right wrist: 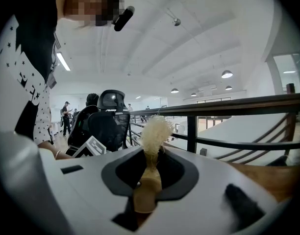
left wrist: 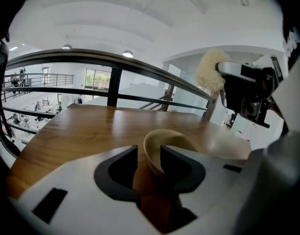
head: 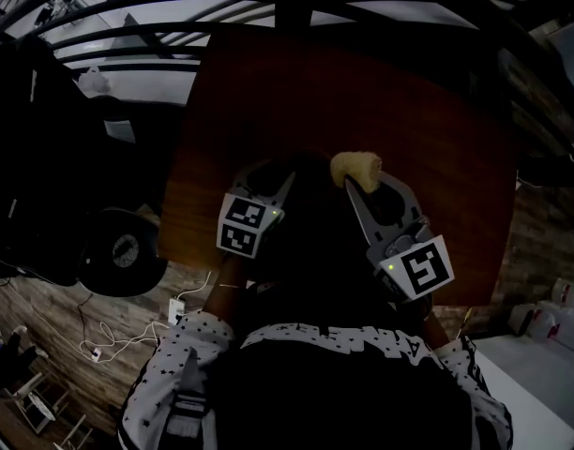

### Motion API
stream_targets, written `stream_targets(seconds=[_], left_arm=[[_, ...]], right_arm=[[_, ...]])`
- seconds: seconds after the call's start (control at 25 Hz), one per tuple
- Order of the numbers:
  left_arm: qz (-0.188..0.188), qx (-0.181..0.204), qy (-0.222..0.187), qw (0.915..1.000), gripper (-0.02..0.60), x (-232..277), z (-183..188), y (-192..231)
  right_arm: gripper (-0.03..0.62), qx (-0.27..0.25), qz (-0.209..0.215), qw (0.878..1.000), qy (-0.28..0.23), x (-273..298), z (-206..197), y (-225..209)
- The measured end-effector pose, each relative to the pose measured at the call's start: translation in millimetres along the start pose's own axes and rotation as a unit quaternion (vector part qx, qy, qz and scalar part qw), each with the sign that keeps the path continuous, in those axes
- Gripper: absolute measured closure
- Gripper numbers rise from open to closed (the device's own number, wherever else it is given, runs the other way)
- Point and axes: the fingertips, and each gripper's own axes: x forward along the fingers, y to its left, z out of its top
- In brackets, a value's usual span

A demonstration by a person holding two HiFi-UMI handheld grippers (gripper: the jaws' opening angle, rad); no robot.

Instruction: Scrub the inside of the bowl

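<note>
At wooden table (left wrist: 81,126) beside railing (left wrist: 115,62), clamping bowl (left wrist: 162,143) by its rim in left gripper (left wrist: 149,161), pinching scrubber (right wrist: 155,129) in right gripper (right wrist: 150,158), raised clear of bowl; likely not scrubbing yet, with inside left to do.

A brown wooden table (left wrist: 76,126) stands with its far edge against a dark metal railing (left wrist: 91,58). Beyond the table lies a bright white hall with a vaulted ceiling (left wrist: 140,18), round lamps (left wrist: 128,54) and a distant window (left wrist: 97,78). Left of the table, the wood-plank floor (head: 128,298) carries a white power strip (head: 177,309) and loose cables (head: 99,340). A black office chair (right wrist: 108,119) stands near the table.
</note>
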Motion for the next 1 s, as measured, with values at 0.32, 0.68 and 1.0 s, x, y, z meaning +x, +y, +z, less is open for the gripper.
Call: stream_targets(seconds=[0.32,0.68,1.0], left_arm=[[0.006,-0.003,0.01,0.9999,0.446,5.5,-1.5,2.3],[0.018,-0.002,0.037,0.9992,0.462,11.9,-7.6,1.9],[0.03,-0.01,0.052,0.9982,0.546,10.3,-10.4,4.3]], right_arm=[[0.533,0.001,-0.011,1.0,0.003,-2.5,-0.7,-1.9],[0.533,-0.004,-0.018,1.0,-0.002,-9.4,3.1,2.2],[0.533,-0.005,-0.029,1.0,-0.003,-13.9,3.5,3.4]])
